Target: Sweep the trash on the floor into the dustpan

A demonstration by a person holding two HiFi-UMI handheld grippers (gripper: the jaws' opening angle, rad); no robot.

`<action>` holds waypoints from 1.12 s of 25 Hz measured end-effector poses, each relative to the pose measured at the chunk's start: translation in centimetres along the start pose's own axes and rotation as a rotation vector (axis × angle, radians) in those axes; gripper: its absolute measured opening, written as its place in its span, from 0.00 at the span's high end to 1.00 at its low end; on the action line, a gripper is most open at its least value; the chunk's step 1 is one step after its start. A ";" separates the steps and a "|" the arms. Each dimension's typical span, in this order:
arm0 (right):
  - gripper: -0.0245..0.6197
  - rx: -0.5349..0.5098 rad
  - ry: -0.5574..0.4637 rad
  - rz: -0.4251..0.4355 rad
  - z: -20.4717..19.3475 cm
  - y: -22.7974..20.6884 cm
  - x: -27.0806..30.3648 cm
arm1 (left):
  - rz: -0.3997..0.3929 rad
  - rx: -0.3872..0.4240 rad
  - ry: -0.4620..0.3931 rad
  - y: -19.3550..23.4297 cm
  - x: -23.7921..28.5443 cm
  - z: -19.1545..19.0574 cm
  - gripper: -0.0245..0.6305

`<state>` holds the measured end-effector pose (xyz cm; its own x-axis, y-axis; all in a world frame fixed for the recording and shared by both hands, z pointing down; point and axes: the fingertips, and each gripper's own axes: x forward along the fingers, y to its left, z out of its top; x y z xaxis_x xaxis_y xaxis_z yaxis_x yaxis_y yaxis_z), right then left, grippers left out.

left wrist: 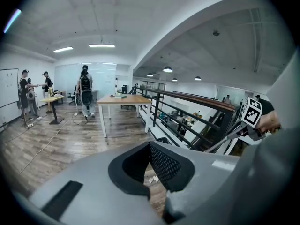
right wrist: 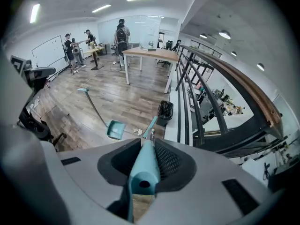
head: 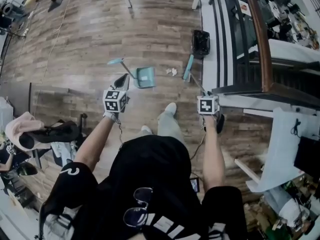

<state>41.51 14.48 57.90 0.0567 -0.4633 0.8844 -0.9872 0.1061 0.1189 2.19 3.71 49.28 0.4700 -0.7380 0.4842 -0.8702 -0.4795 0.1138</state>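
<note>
My right claw (right wrist: pixel 149 149) is clamped on the teal broom (right wrist: pixel 142 168) by its handle, and the brush end is down on the floor (right wrist: pixel 117 100) ahead of it, just beside the trash (right wrist: pixel 138 131). My left claw (left wrist: pixel 151 162) stands apart with nothing in it. The dustpan (head: pixel 145 77) sits ahead of that claw, on the trash's far side from the brush.

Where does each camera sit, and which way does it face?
Head view: on the person's head, facing down at the floor; arms, legs, left hand-held gripper and right hand-held gripper show.
Left gripper view: on the left one, facing along its open, empty jaws toward the railing.
Right gripper view: on the right one, facing along jaws shut on the broom handle toward the dustpan.
Shared: all three show the trash.
</note>
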 end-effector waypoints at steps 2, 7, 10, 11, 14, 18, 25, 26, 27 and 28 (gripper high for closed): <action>0.83 -0.014 0.011 -0.002 0.9 -1.2 1.2 | 0.011 0.000 0.012 0.4 1.7 0.3 0.96; 0.83 -0.050 0.036 0.014 2.2 -2.8 3.6 | 0.057 0.003 0.039 1.4 4.5 0.3 0.96; 0.83 -0.066 0.051 0.043 2.7 -2.5 4.9 | 0.083 0.008 0.058 2.3 5.5 -0.5 0.96; 0.83 -0.069 0.057 0.052 2.9 -2.3 5.3 | 0.092 0.011 0.062 2.6 5.8 -0.8 0.96; 0.83 -0.101 0.061 0.041 4.0 -2.2 6.0 | 0.112 0.009 0.070 3.9 6.4 -1.2 0.96; 0.83 -0.117 0.049 0.049 5.6 -0.7 7.2 | 0.134 0.001 0.082 7.3 7.2 -2.1 0.96; 0.83 -0.120 0.059 0.036 8.2 1.8 8.9 | 0.128 0.000 0.144 13.6 10.0 -5.0 0.96; 0.83 -0.114 0.062 0.033 8.5 2.4 9.1 | 0.124 0.008 0.154 14.6 10.5 -5.5 0.96; 0.83 -0.109 0.061 0.030 8.8 2.9 9.4 | 0.119 0.015 0.164 15.5 11.0 -6.1 0.96; 0.83 -0.105 0.055 0.026 9.3 3.5 9.7 | 0.112 0.022 0.175 16.4 11.5 -6.6 0.96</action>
<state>37.21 2.18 62.76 0.0418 -0.4105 0.9109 -0.9675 0.2109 0.1394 -7.63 -9.54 62.46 0.3357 -0.6946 0.6363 -0.9112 -0.4106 0.0325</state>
